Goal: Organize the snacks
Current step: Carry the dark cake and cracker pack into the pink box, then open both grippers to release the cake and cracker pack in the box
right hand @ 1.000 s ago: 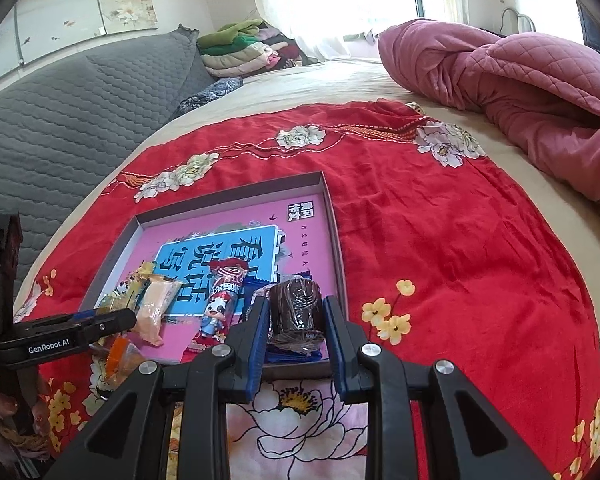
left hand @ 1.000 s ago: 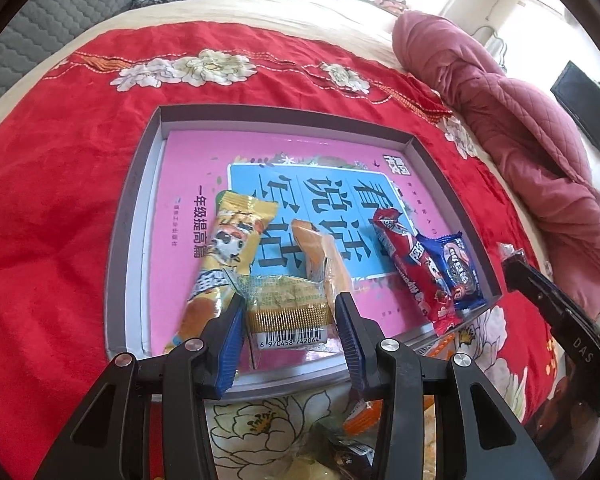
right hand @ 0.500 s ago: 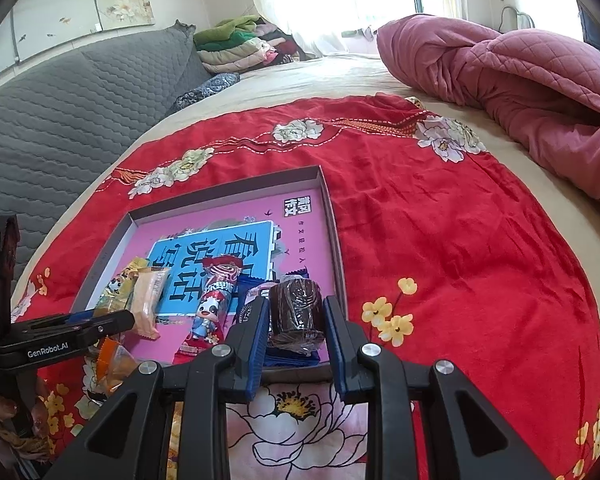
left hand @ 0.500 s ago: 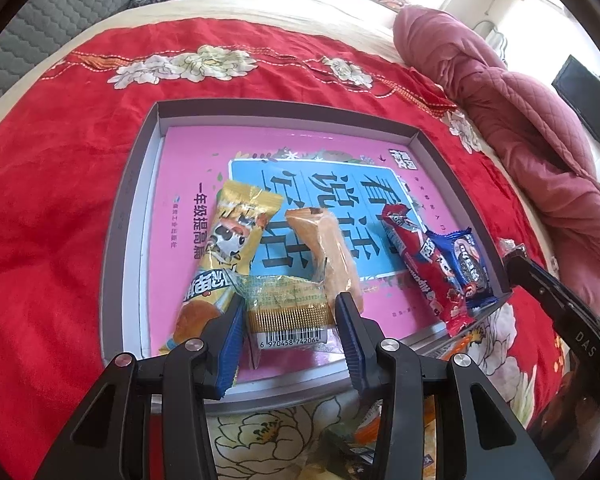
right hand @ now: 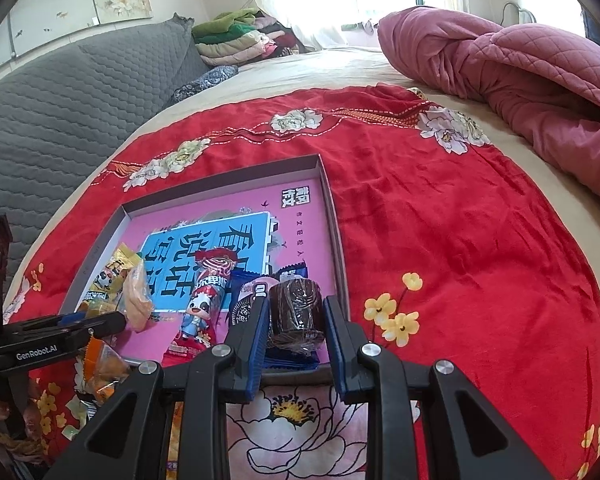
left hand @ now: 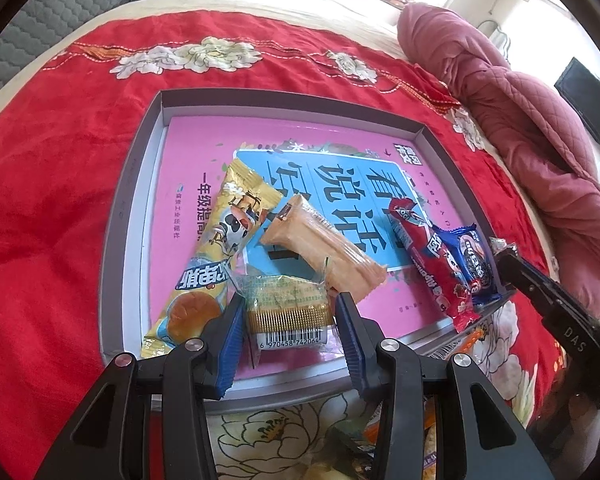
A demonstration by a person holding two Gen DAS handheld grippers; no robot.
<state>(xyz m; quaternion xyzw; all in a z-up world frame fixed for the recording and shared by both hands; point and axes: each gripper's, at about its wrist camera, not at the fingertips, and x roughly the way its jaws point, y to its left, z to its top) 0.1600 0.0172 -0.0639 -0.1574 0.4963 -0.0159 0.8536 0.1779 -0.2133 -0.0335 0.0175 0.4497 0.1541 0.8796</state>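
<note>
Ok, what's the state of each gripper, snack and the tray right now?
left gripper: shut on the green-gold wafer pack
right gripper: shut on the brown wrapped cake
yellow cow bar: lying in tray
red bar: lying in tray
tray: open-topped, on red blanket

The green-and-gold snack packet [left hand: 286, 306] carries a barcode numbered 6 970458 742064. The pink book cover [left hand: 188, 152] lying in the grey box shows, upside down, 看说话 in large characters on its blue panel and 一年级提高 along its side. The right gripper [left hand: 504, 264] reads DAS; the left gripper [right hand: 100, 322] reads GenRobot.AI.
</note>
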